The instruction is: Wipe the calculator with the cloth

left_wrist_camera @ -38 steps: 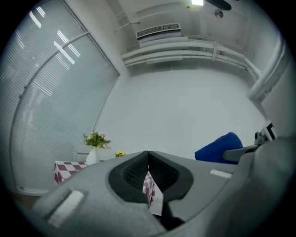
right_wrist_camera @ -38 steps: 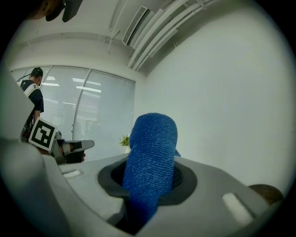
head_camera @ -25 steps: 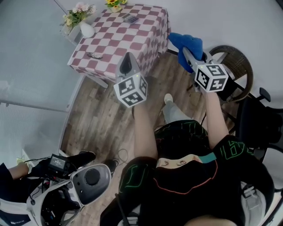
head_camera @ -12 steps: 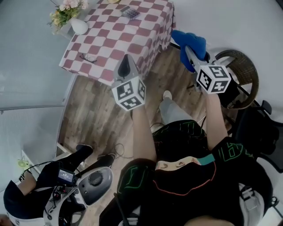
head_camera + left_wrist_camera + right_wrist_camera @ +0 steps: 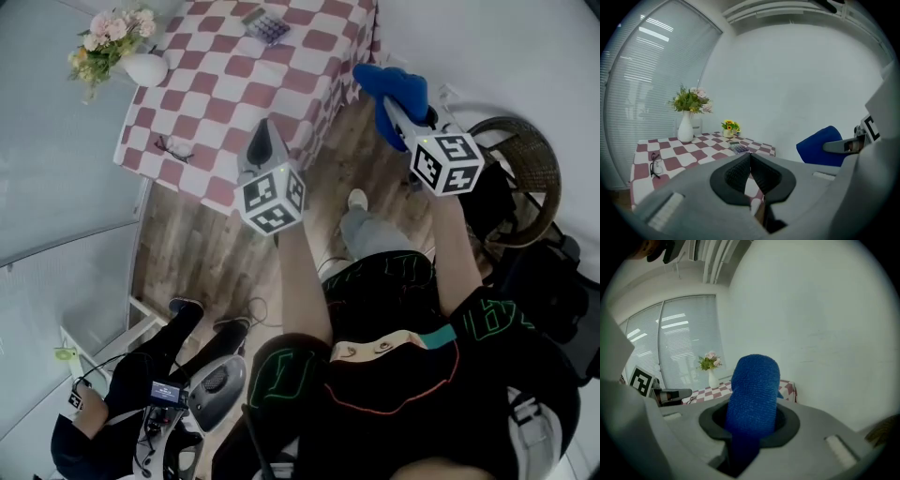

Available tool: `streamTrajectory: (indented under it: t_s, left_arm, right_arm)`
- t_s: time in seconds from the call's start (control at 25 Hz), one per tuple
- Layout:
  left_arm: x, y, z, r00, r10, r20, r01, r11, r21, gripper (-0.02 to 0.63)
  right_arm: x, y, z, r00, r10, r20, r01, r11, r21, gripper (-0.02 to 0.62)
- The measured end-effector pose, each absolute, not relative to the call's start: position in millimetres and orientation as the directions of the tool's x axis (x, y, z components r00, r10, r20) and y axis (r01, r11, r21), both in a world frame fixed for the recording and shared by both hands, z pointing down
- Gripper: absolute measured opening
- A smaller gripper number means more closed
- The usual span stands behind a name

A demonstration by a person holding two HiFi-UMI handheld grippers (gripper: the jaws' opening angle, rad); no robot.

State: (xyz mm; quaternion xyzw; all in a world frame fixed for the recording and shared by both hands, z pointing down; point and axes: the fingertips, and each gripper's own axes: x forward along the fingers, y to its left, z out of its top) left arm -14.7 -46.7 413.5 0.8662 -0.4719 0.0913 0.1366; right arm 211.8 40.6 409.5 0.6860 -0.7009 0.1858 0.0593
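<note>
A grey calculator lies near the far edge of the red-and-white checked table; it also shows small in the left gripper view. My right gripper is shut on a blue cloth, held in the air right of the table; the cloth fills the space between its jaws. My left gripper is shut with nothing in it, hovering over the table's near edge. In the left gripper view its jaws meet.
A white vase of flowers stands at the table's left corner, a small pot of yellow flowers at the back, and glasses lie near the front edge. A wicker chair is at the right. A person crouches with equipment at lower left.
The view has moved closer to the table, which now sits lower and larger. Both grippers keep their hold and relative places. The person at lower left has shifted down.
</note>
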Motion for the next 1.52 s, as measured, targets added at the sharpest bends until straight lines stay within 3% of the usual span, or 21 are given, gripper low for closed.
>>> streamTrajectory:
  t_s: [0.4,0.72,1.12,1.52]
  left_arm:
    - [29.8,-105.4,405.2,0.524,-0.806,0.274,-0.851,-0.506,0.139,0.011]
    - [-3.2,-143.2,394.8,0.444,-0.844,0.302,-0.896,-0.430,0.115,0.011]
    - [14.2,-205.1,421.7,0.469,-0.816,0.338,-0.883,-0.442,0.159,0.011]
    - [-19.2,-252.3,465.7,0.380,-0.831,0.407,-0.925,-0.340,0.170,0.011]
  right_arm:
    - [260.6,-35.0,401.0,-0.094,-0.943,0.320,-0.983,0.037,-0.180,0.114]
    - [235.1,-94.0,394.0,-0.187,-0.928,0.323,-0.970,0.122,-0.210,0.114]
    - [225.4,-175.9,401.0,-0.223,-0.910,0.349,-0.967,0.160,-0.199,0.114]
    - [213.9,-241.4,423.2,-0.260,-0.895,0.361,-0.964,0.220,-0.149,0.114]
